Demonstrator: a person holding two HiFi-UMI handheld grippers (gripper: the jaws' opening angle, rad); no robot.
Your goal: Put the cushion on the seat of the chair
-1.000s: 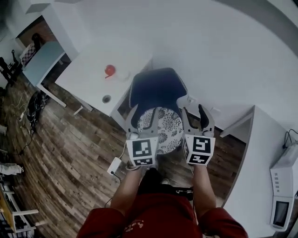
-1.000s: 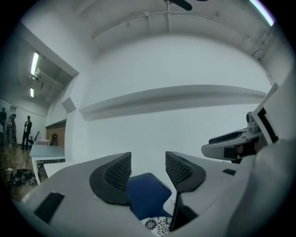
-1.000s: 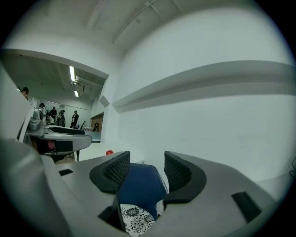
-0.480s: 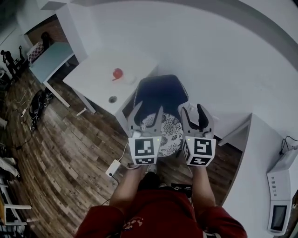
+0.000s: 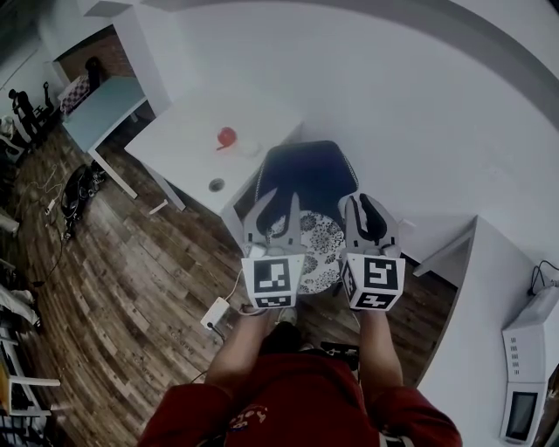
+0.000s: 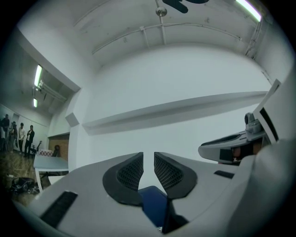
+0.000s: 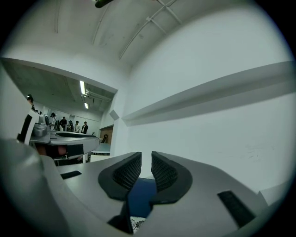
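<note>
White tabletop point(image 5: 188, 144) beside dark blue chair point(image 5: 306, 175). Round patterned cushion point(image 5: 319, 253) lies on chair seat. Left hand-held gripper point(image 5: 276, 202) and right hand-held gripper point(image 5: 367, 205) hover above cushion, jaws nearly together, slim gap, nothing held

Bright, even white light is filling the room. In the left gripper view a long ceiling tube lamp point(image 6: 37, 76) is glowing at the upper left, and a bright ceiling strip point(image 6: 248, 9) is flaring at the top right. In the right gripper view short tube lamps point(image 7: 83, 88) are shining down the far hall. A soft grey shadow is lying under the long white wall ledge point(image 6: 185, 107). The left gripper's point(image 6: 148, 157) black ribbed fingers point(image 6: 129, 173) are standing dark against the pale wall. Every view is bulging fisheye-fashion inside black corners. In the head view the brown plank floor point(image 5: 131, 288) is looking dimmer and is curving at the left edge.
</note>
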